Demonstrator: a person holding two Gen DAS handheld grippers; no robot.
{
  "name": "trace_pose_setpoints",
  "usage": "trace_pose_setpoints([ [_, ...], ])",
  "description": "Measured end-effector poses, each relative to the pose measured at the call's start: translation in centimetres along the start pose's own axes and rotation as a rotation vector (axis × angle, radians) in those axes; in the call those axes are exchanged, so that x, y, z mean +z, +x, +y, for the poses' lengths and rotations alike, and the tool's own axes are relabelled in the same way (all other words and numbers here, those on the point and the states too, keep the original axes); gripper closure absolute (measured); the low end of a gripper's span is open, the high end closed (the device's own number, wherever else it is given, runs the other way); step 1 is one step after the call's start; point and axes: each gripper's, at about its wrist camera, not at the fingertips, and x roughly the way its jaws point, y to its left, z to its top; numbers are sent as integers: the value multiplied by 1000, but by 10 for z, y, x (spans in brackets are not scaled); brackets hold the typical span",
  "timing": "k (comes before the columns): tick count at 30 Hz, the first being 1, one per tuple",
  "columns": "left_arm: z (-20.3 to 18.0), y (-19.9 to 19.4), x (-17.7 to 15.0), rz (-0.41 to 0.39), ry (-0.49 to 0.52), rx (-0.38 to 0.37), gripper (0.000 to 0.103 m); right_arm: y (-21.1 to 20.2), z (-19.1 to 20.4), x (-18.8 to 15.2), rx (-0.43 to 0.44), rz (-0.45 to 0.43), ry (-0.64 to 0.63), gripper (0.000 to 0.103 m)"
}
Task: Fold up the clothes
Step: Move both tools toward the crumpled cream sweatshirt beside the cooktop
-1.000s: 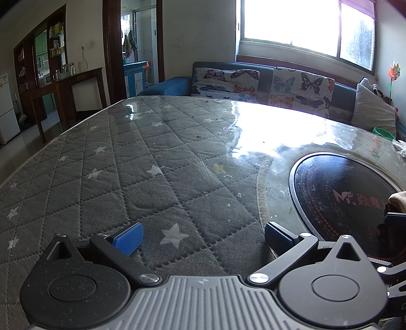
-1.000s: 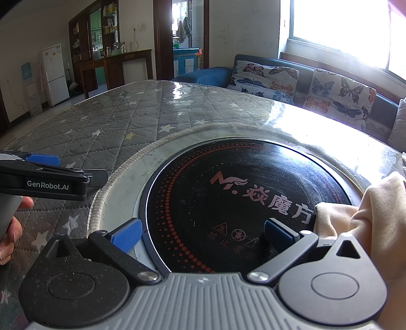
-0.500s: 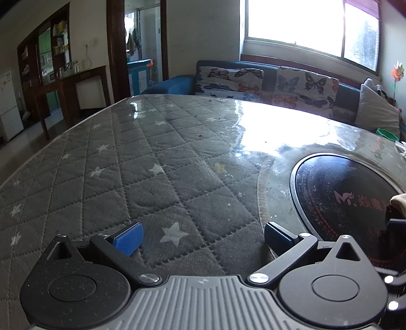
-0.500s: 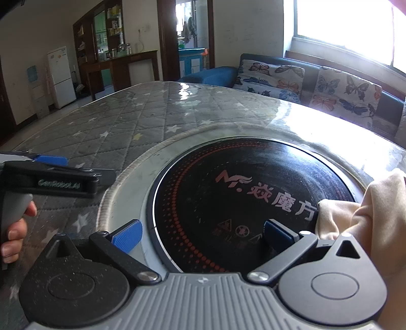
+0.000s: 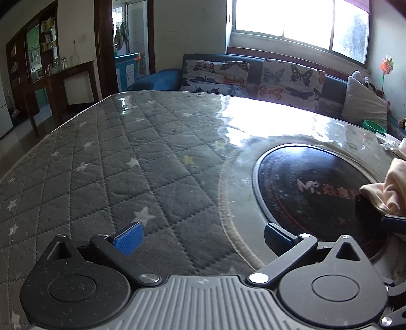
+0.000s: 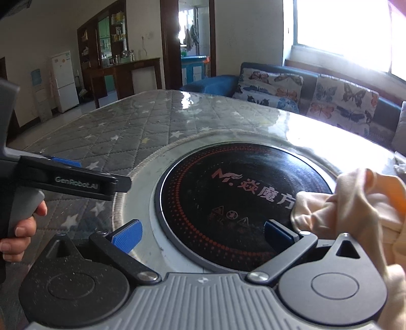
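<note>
Cream garment (image 6: 355,203), crumpled at counter (image 5: 127,165) right edge, overlapping black cooktop (image 6: 228,198); left gripper (image 5: 200,236) and right gripper (image 6: 203,233) spread, empty.

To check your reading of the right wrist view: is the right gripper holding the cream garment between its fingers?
No: the right gripper stands open over the black cooktop, and the cream garment lies beside it.

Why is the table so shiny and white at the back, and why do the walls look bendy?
Left wrist view: sunlight from the window bounces off the glossy table, washing it out. Right wrist view: the same glare, and the window is blown out white. Both views: the fisheye lens curves straight edges.
</note>
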Motion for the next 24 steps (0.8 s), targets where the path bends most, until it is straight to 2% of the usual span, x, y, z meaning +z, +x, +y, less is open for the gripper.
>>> trace_pose_setpoints([
  [9, -29, -17, -5, 25, 49, -49, 0, -46, -1, -21, -12, -52, -8, 0],
  [17, -54, -25, -9, 53, 84, -89, 0, -81, 0, -34, -59, -92, -66, 0],
  [24, -72, -28, -9, 73, 112, -119, 0, -103, -11, -44, -84, -93, -35, 0],
])
